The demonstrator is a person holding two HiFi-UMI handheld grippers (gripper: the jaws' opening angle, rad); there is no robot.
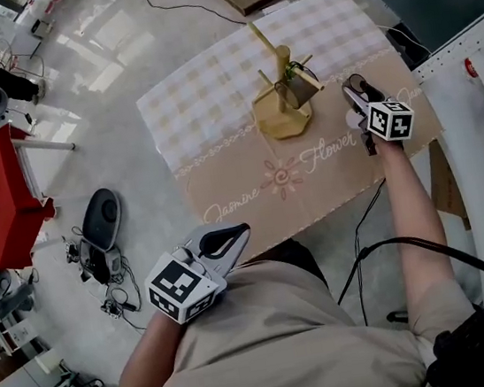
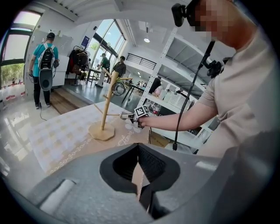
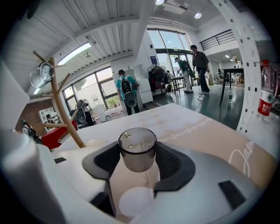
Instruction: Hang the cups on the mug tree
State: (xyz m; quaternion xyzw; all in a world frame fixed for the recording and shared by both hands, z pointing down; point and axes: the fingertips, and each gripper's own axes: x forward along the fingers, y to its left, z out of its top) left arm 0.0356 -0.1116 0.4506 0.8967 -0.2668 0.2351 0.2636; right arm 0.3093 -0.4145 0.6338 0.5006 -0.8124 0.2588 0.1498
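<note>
Right gripper (image 3: 139, 146): pads (image 3: 169, 158) clamped on a glass cup (image 3: 137, 153), held beside the mug tree (image 1: 283, 115). Second cup (image 3: 42, 73) hangs on an upper peg. Left gripper (image 2: 138, 153): jaws together, empty. Risks: smooth glass slipping in your grip, or you bumping the hung cup off.

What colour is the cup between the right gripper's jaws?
Smoky grey and see-through. The cup shows best in the right gripper view.

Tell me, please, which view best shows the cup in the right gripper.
The right gripper view: the cup sits close up between the jaws. Head and left gripper views show the right gripper, cup indistinct.
</note>
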